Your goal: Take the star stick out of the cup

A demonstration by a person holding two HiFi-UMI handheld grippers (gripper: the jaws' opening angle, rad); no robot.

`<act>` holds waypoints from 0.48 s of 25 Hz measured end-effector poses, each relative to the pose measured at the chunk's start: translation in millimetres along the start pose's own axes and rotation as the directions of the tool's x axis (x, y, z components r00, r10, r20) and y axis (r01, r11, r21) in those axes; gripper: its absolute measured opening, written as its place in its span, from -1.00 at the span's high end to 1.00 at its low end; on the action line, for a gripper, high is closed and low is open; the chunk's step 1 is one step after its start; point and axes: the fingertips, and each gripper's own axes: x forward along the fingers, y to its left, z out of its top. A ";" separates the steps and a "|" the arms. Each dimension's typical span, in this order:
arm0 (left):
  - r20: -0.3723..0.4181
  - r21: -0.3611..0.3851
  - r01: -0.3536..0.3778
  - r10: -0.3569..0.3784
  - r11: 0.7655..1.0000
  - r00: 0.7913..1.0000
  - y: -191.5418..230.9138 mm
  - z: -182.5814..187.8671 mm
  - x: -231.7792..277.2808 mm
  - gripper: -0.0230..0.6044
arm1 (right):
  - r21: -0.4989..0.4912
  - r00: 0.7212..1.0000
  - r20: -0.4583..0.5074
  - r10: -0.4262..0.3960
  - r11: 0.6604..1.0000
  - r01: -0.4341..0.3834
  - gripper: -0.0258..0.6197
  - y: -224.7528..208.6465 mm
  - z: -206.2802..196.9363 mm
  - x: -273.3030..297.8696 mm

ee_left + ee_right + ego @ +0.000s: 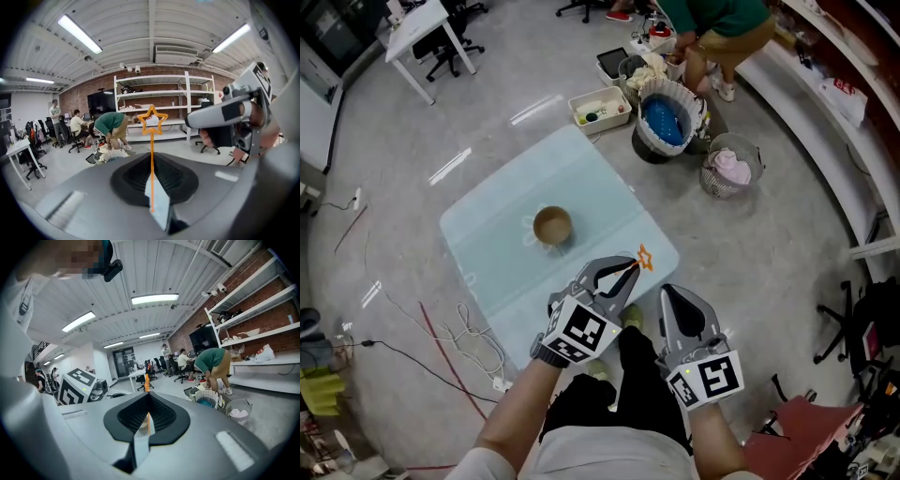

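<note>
One star stick [639, 260], clear of the cup [552, 226] and clamped in the left gripper [622, 273]!
Left jaws are clenched on the stick's lower end, and its long axis runs straight out along them, star at the far tip, aimed forward and right over the near corner of the table [497, 244]. The cup stands upright ahead and to the left, well apart, looking empty. Right gripper [669, 292] sits just beside, jaws pressed together on nothing, tip near the star. Left forearm reaches forward, gripper tilted up; the lift-out looks done to me, with only carrying clear left.
</note>
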 end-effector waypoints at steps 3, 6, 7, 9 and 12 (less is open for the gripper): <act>0.025 -0.004 -0.012 0.012 1.000 1.000 -2.9 17.7 -17.7 0.90 | -0.013 1.000 0.009 0.005 1.000 -0.005 0.88 11.0 14.1 -7.8; 0.062 -0.017 -0.017 0.018 1.000 0.998 -4.4 33.6 -32.1 0.90 | -0.028 1.000 0.027 0.010 1.000 -0.010 0.88 19.5 28.6 -14.2; 0.072 -0.024 -0.020 0.022 1.000 0.997 -4.3 38.8 -37.4 0.90 | -0.033 0.999 0.033 0.012 0.999 -0.011 0.88 22.4 33.7 -16.3; 0.090 -0.038 -0.028 0.031 0.999 0.995 -4.2 49.5 -48.5 0.90 | -0.043 0.999 0.043 0.014 0.999 -0.012 0.88 28.1 43.3 -20.7; 0.115 -0.054 -0.042 0.048 0.998 0.992 -4.8 67.7 -64.8 0.90 | -0.057 0.998 0.054 0.018 0.998 -0.015 0.88 35.3 57.5 -27.0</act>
